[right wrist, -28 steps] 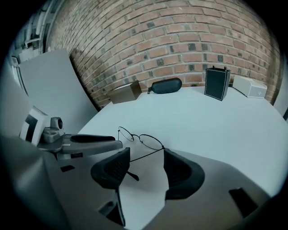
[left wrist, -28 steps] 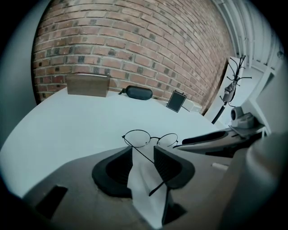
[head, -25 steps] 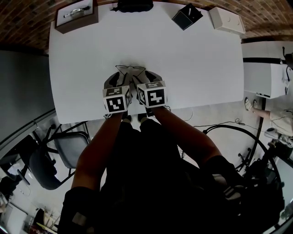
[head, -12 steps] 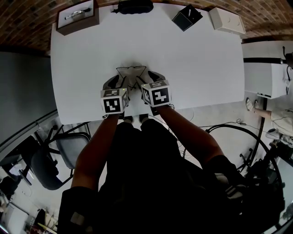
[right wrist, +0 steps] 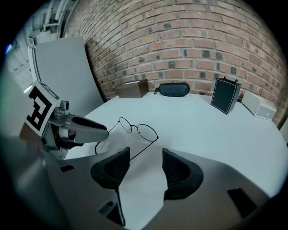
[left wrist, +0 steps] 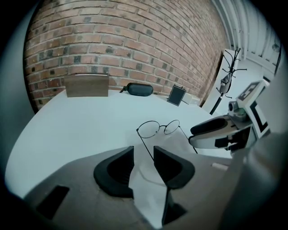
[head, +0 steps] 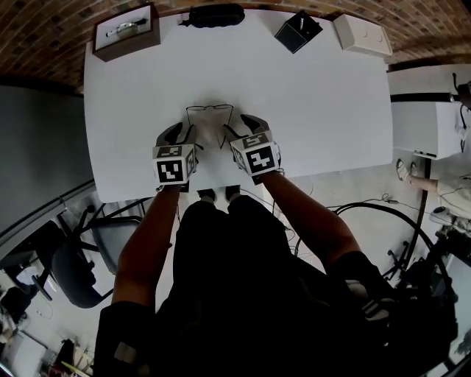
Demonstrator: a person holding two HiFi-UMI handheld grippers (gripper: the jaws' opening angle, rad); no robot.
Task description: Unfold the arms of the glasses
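Observation:
Thin round wire-rimmed glasses lie on the white table, lenses away from me, both arms swung out toward me. My left gripper sits at the left arm's end, and in the left gripper view that arm runs down into the gap between the parted jaws. My right gripper sits at the right arm's end. In the right gripper view the arm reaches the left jaw's edge. Both grippers are open, and the glasses rest on the table between them.
Along the far edge stand a brown box, a black glasses case, a small black stand and a white box. The table's near edge is just behind the grippers. A chair stands below left.
The two grippers have drawn apart, left going left and right going right. The glasses' arms, crossed behind the lenses a second ago, now stand spread out.

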